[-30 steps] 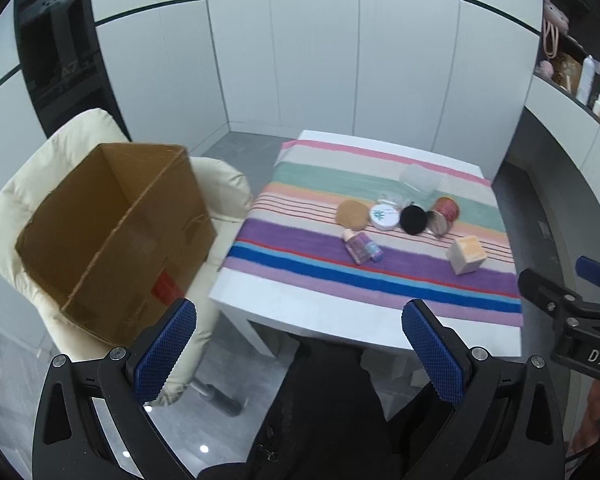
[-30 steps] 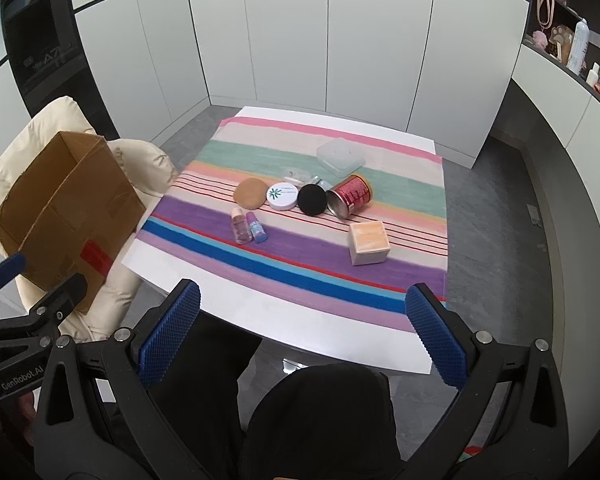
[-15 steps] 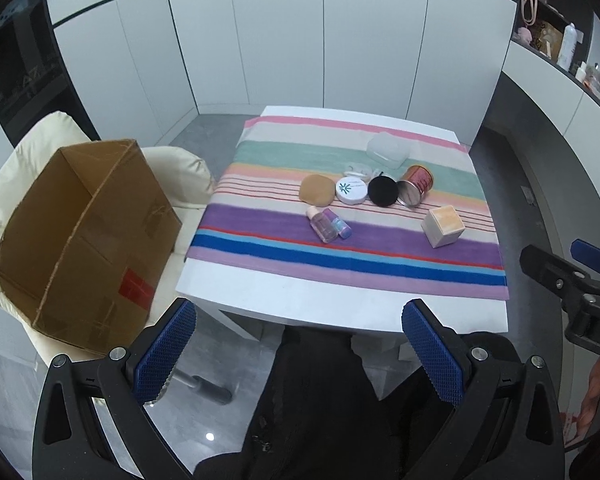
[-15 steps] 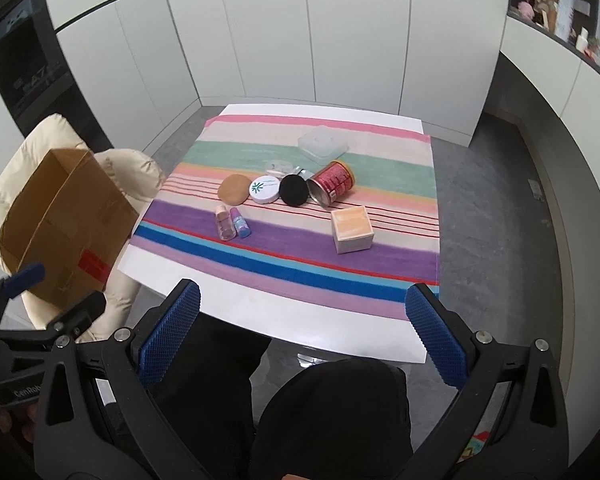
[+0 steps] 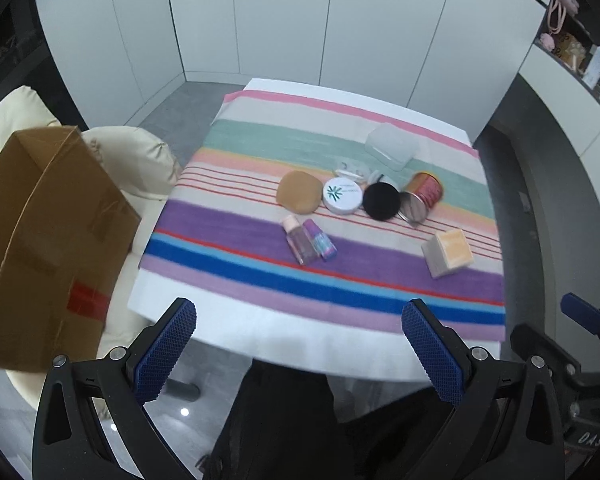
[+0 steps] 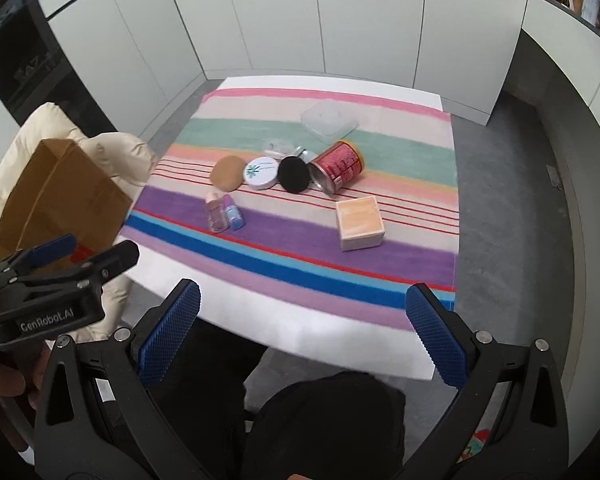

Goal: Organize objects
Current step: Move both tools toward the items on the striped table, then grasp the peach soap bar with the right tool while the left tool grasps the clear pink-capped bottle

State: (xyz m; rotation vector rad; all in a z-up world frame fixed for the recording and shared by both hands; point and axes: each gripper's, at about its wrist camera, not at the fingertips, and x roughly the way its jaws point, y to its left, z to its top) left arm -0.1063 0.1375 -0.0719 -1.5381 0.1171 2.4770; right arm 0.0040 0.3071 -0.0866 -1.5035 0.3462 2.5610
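Note:
A striped cloth [image 5: 340, 280] [image 6: 300, 248] covers a white table. On it lie a tan puff [image 5: 299, 192] [image 6: 228, 173], a white round tin [image 5: 342, 195] [image 6: 261, 173], a black puff [image 5: 381, 201] [image 6: 294, 174], a red can on its side [image 5: 422, 198] [image 6: 338, 166], two small bottles [image 5: 308, 241] [image 6: 223, 211], a peach box [image 5: 447, 252] [image 6: 360, 222] and a clear lidded container [image 5: 391, 146] [image 6: 329, 121]. My left gripper [image 5: 300, 344] and right gripper [image 6: 302, 330] are both open and empty, held before the table's near edge.
An open cardboard box [image 5: 44, 236] [image 6: 60, 196] rests on a cream chair [image 5: 140, 160] left of the table. The person's dark legs are below both grippers. White cabinets stand behind; a counter with shelves runs along the right.
Both grippers have come closer to the table and a little higher. The objects now look larger. Nothing on the table has moved.

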